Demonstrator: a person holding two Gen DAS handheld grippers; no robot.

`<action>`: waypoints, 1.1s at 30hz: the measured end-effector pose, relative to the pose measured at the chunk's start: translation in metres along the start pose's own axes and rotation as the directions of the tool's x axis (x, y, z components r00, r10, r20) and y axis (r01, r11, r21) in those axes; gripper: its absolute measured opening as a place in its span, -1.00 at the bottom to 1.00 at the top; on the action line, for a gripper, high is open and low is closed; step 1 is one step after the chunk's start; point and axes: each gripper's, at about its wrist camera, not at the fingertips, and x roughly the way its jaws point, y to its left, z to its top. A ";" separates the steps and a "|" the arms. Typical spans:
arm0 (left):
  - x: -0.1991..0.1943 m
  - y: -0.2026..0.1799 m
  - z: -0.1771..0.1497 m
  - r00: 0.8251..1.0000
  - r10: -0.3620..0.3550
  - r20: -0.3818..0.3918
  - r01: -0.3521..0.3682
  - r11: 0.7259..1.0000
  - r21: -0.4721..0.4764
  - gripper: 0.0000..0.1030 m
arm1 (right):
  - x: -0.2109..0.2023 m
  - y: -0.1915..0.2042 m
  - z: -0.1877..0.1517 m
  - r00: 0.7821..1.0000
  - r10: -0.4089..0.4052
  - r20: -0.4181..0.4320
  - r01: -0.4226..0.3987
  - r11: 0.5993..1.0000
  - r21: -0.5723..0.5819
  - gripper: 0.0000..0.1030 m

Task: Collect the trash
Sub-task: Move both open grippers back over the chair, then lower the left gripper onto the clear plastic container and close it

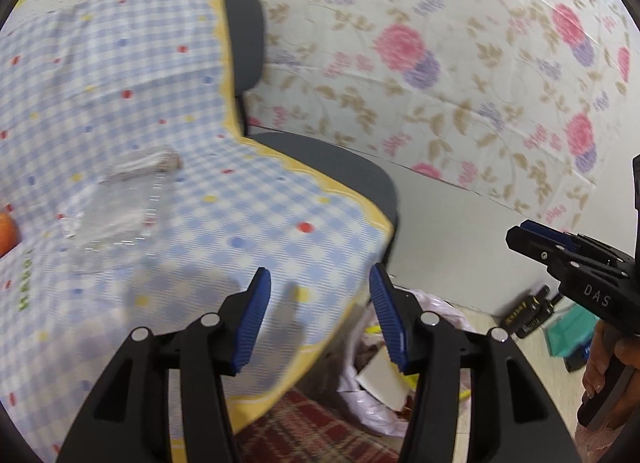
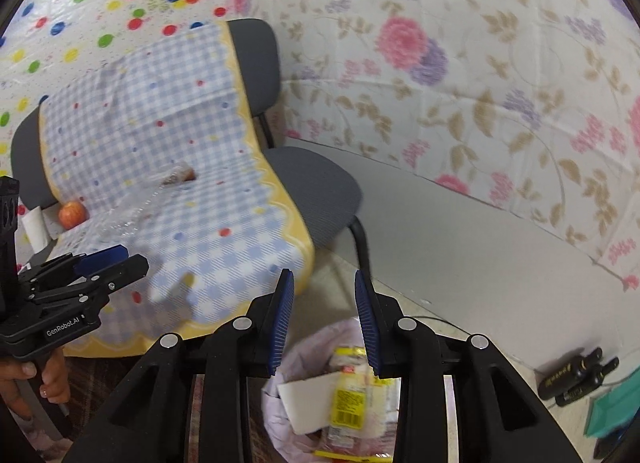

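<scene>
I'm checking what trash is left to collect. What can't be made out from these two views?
- Clear wrapper on the checked cloth: motion blur in both views hides its contents.
- Trash bag: claw fingers cover part of it; the lower frame edge cuts it off.
- Apple: cut off at the left wrist view's edge.
</scene>
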 end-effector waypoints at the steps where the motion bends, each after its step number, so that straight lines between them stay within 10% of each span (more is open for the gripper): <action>1: -0.002 0.006 0.001 1.000 0.018 0.003 -0.018 1.000 -0.007 0.05 | 0.004 0.008 0.006 1.000 0.017 0.003 -0.017 1.000 -0.015 -0.34; 16: -0.022 0.110 0.020 0.949 0.313 0.029 -0.310 0.947 -0.079 0.77 | 0.065 0.098 0.057 0.985 0.170 -0.020 -0.171 0.974 -0.147 0.04; 33: 0.058 0.111 0.016 0.941 0.324 -0.099 -0.325 0.946 0.010 0.78 | 0.109 0.107 0.065 0.979 0.193 -0.068 -0.200 0.973 -0.119 0.04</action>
